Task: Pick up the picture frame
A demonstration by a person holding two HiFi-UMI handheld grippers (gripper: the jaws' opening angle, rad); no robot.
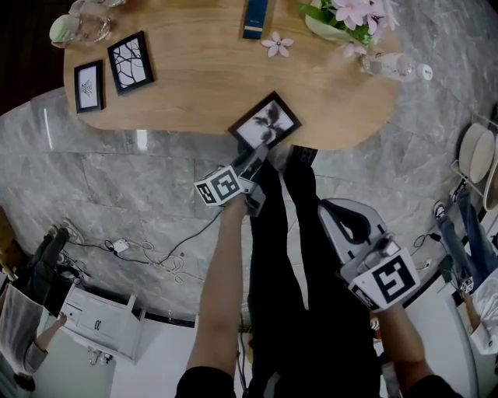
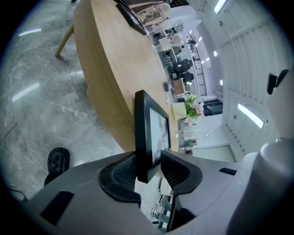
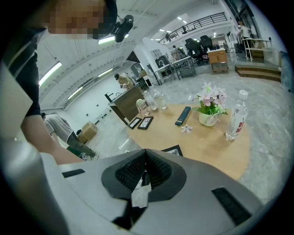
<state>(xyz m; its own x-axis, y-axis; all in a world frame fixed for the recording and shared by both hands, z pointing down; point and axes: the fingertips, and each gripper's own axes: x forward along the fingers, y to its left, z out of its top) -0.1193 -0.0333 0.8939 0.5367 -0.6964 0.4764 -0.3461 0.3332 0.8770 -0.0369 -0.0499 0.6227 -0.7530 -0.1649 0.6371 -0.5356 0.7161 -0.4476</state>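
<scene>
Your left gripper (image 2: 149, 170): jaws closed on the picture frame (image 2: 147, 133), one pad on its back and one on its glass.
Picture frame: at the near edge of the wooden table (image 1: 202, 85), a corner past the rim; whether it rests on the wood is unclear.
Your right gripper (image 3: 145, 165): jaws together, nothing between them, held back over the floor beside your leg.
Table: rounded light wood; two small frames (image 1: 109, 74) far left, a dark blue slim box (image 1: 255, 17), a loose flower (image 1: 277, 44), a flower pot (image 1: 342, 19) and a water bottle (image 1: 393, 68).
Floor: grey marble (image 1: 117, 186), with cables (image 1: 148, 253) near a white cabinet (image 1: 101, 319).
Room: a bright open workspace with desks behind.
</scene>
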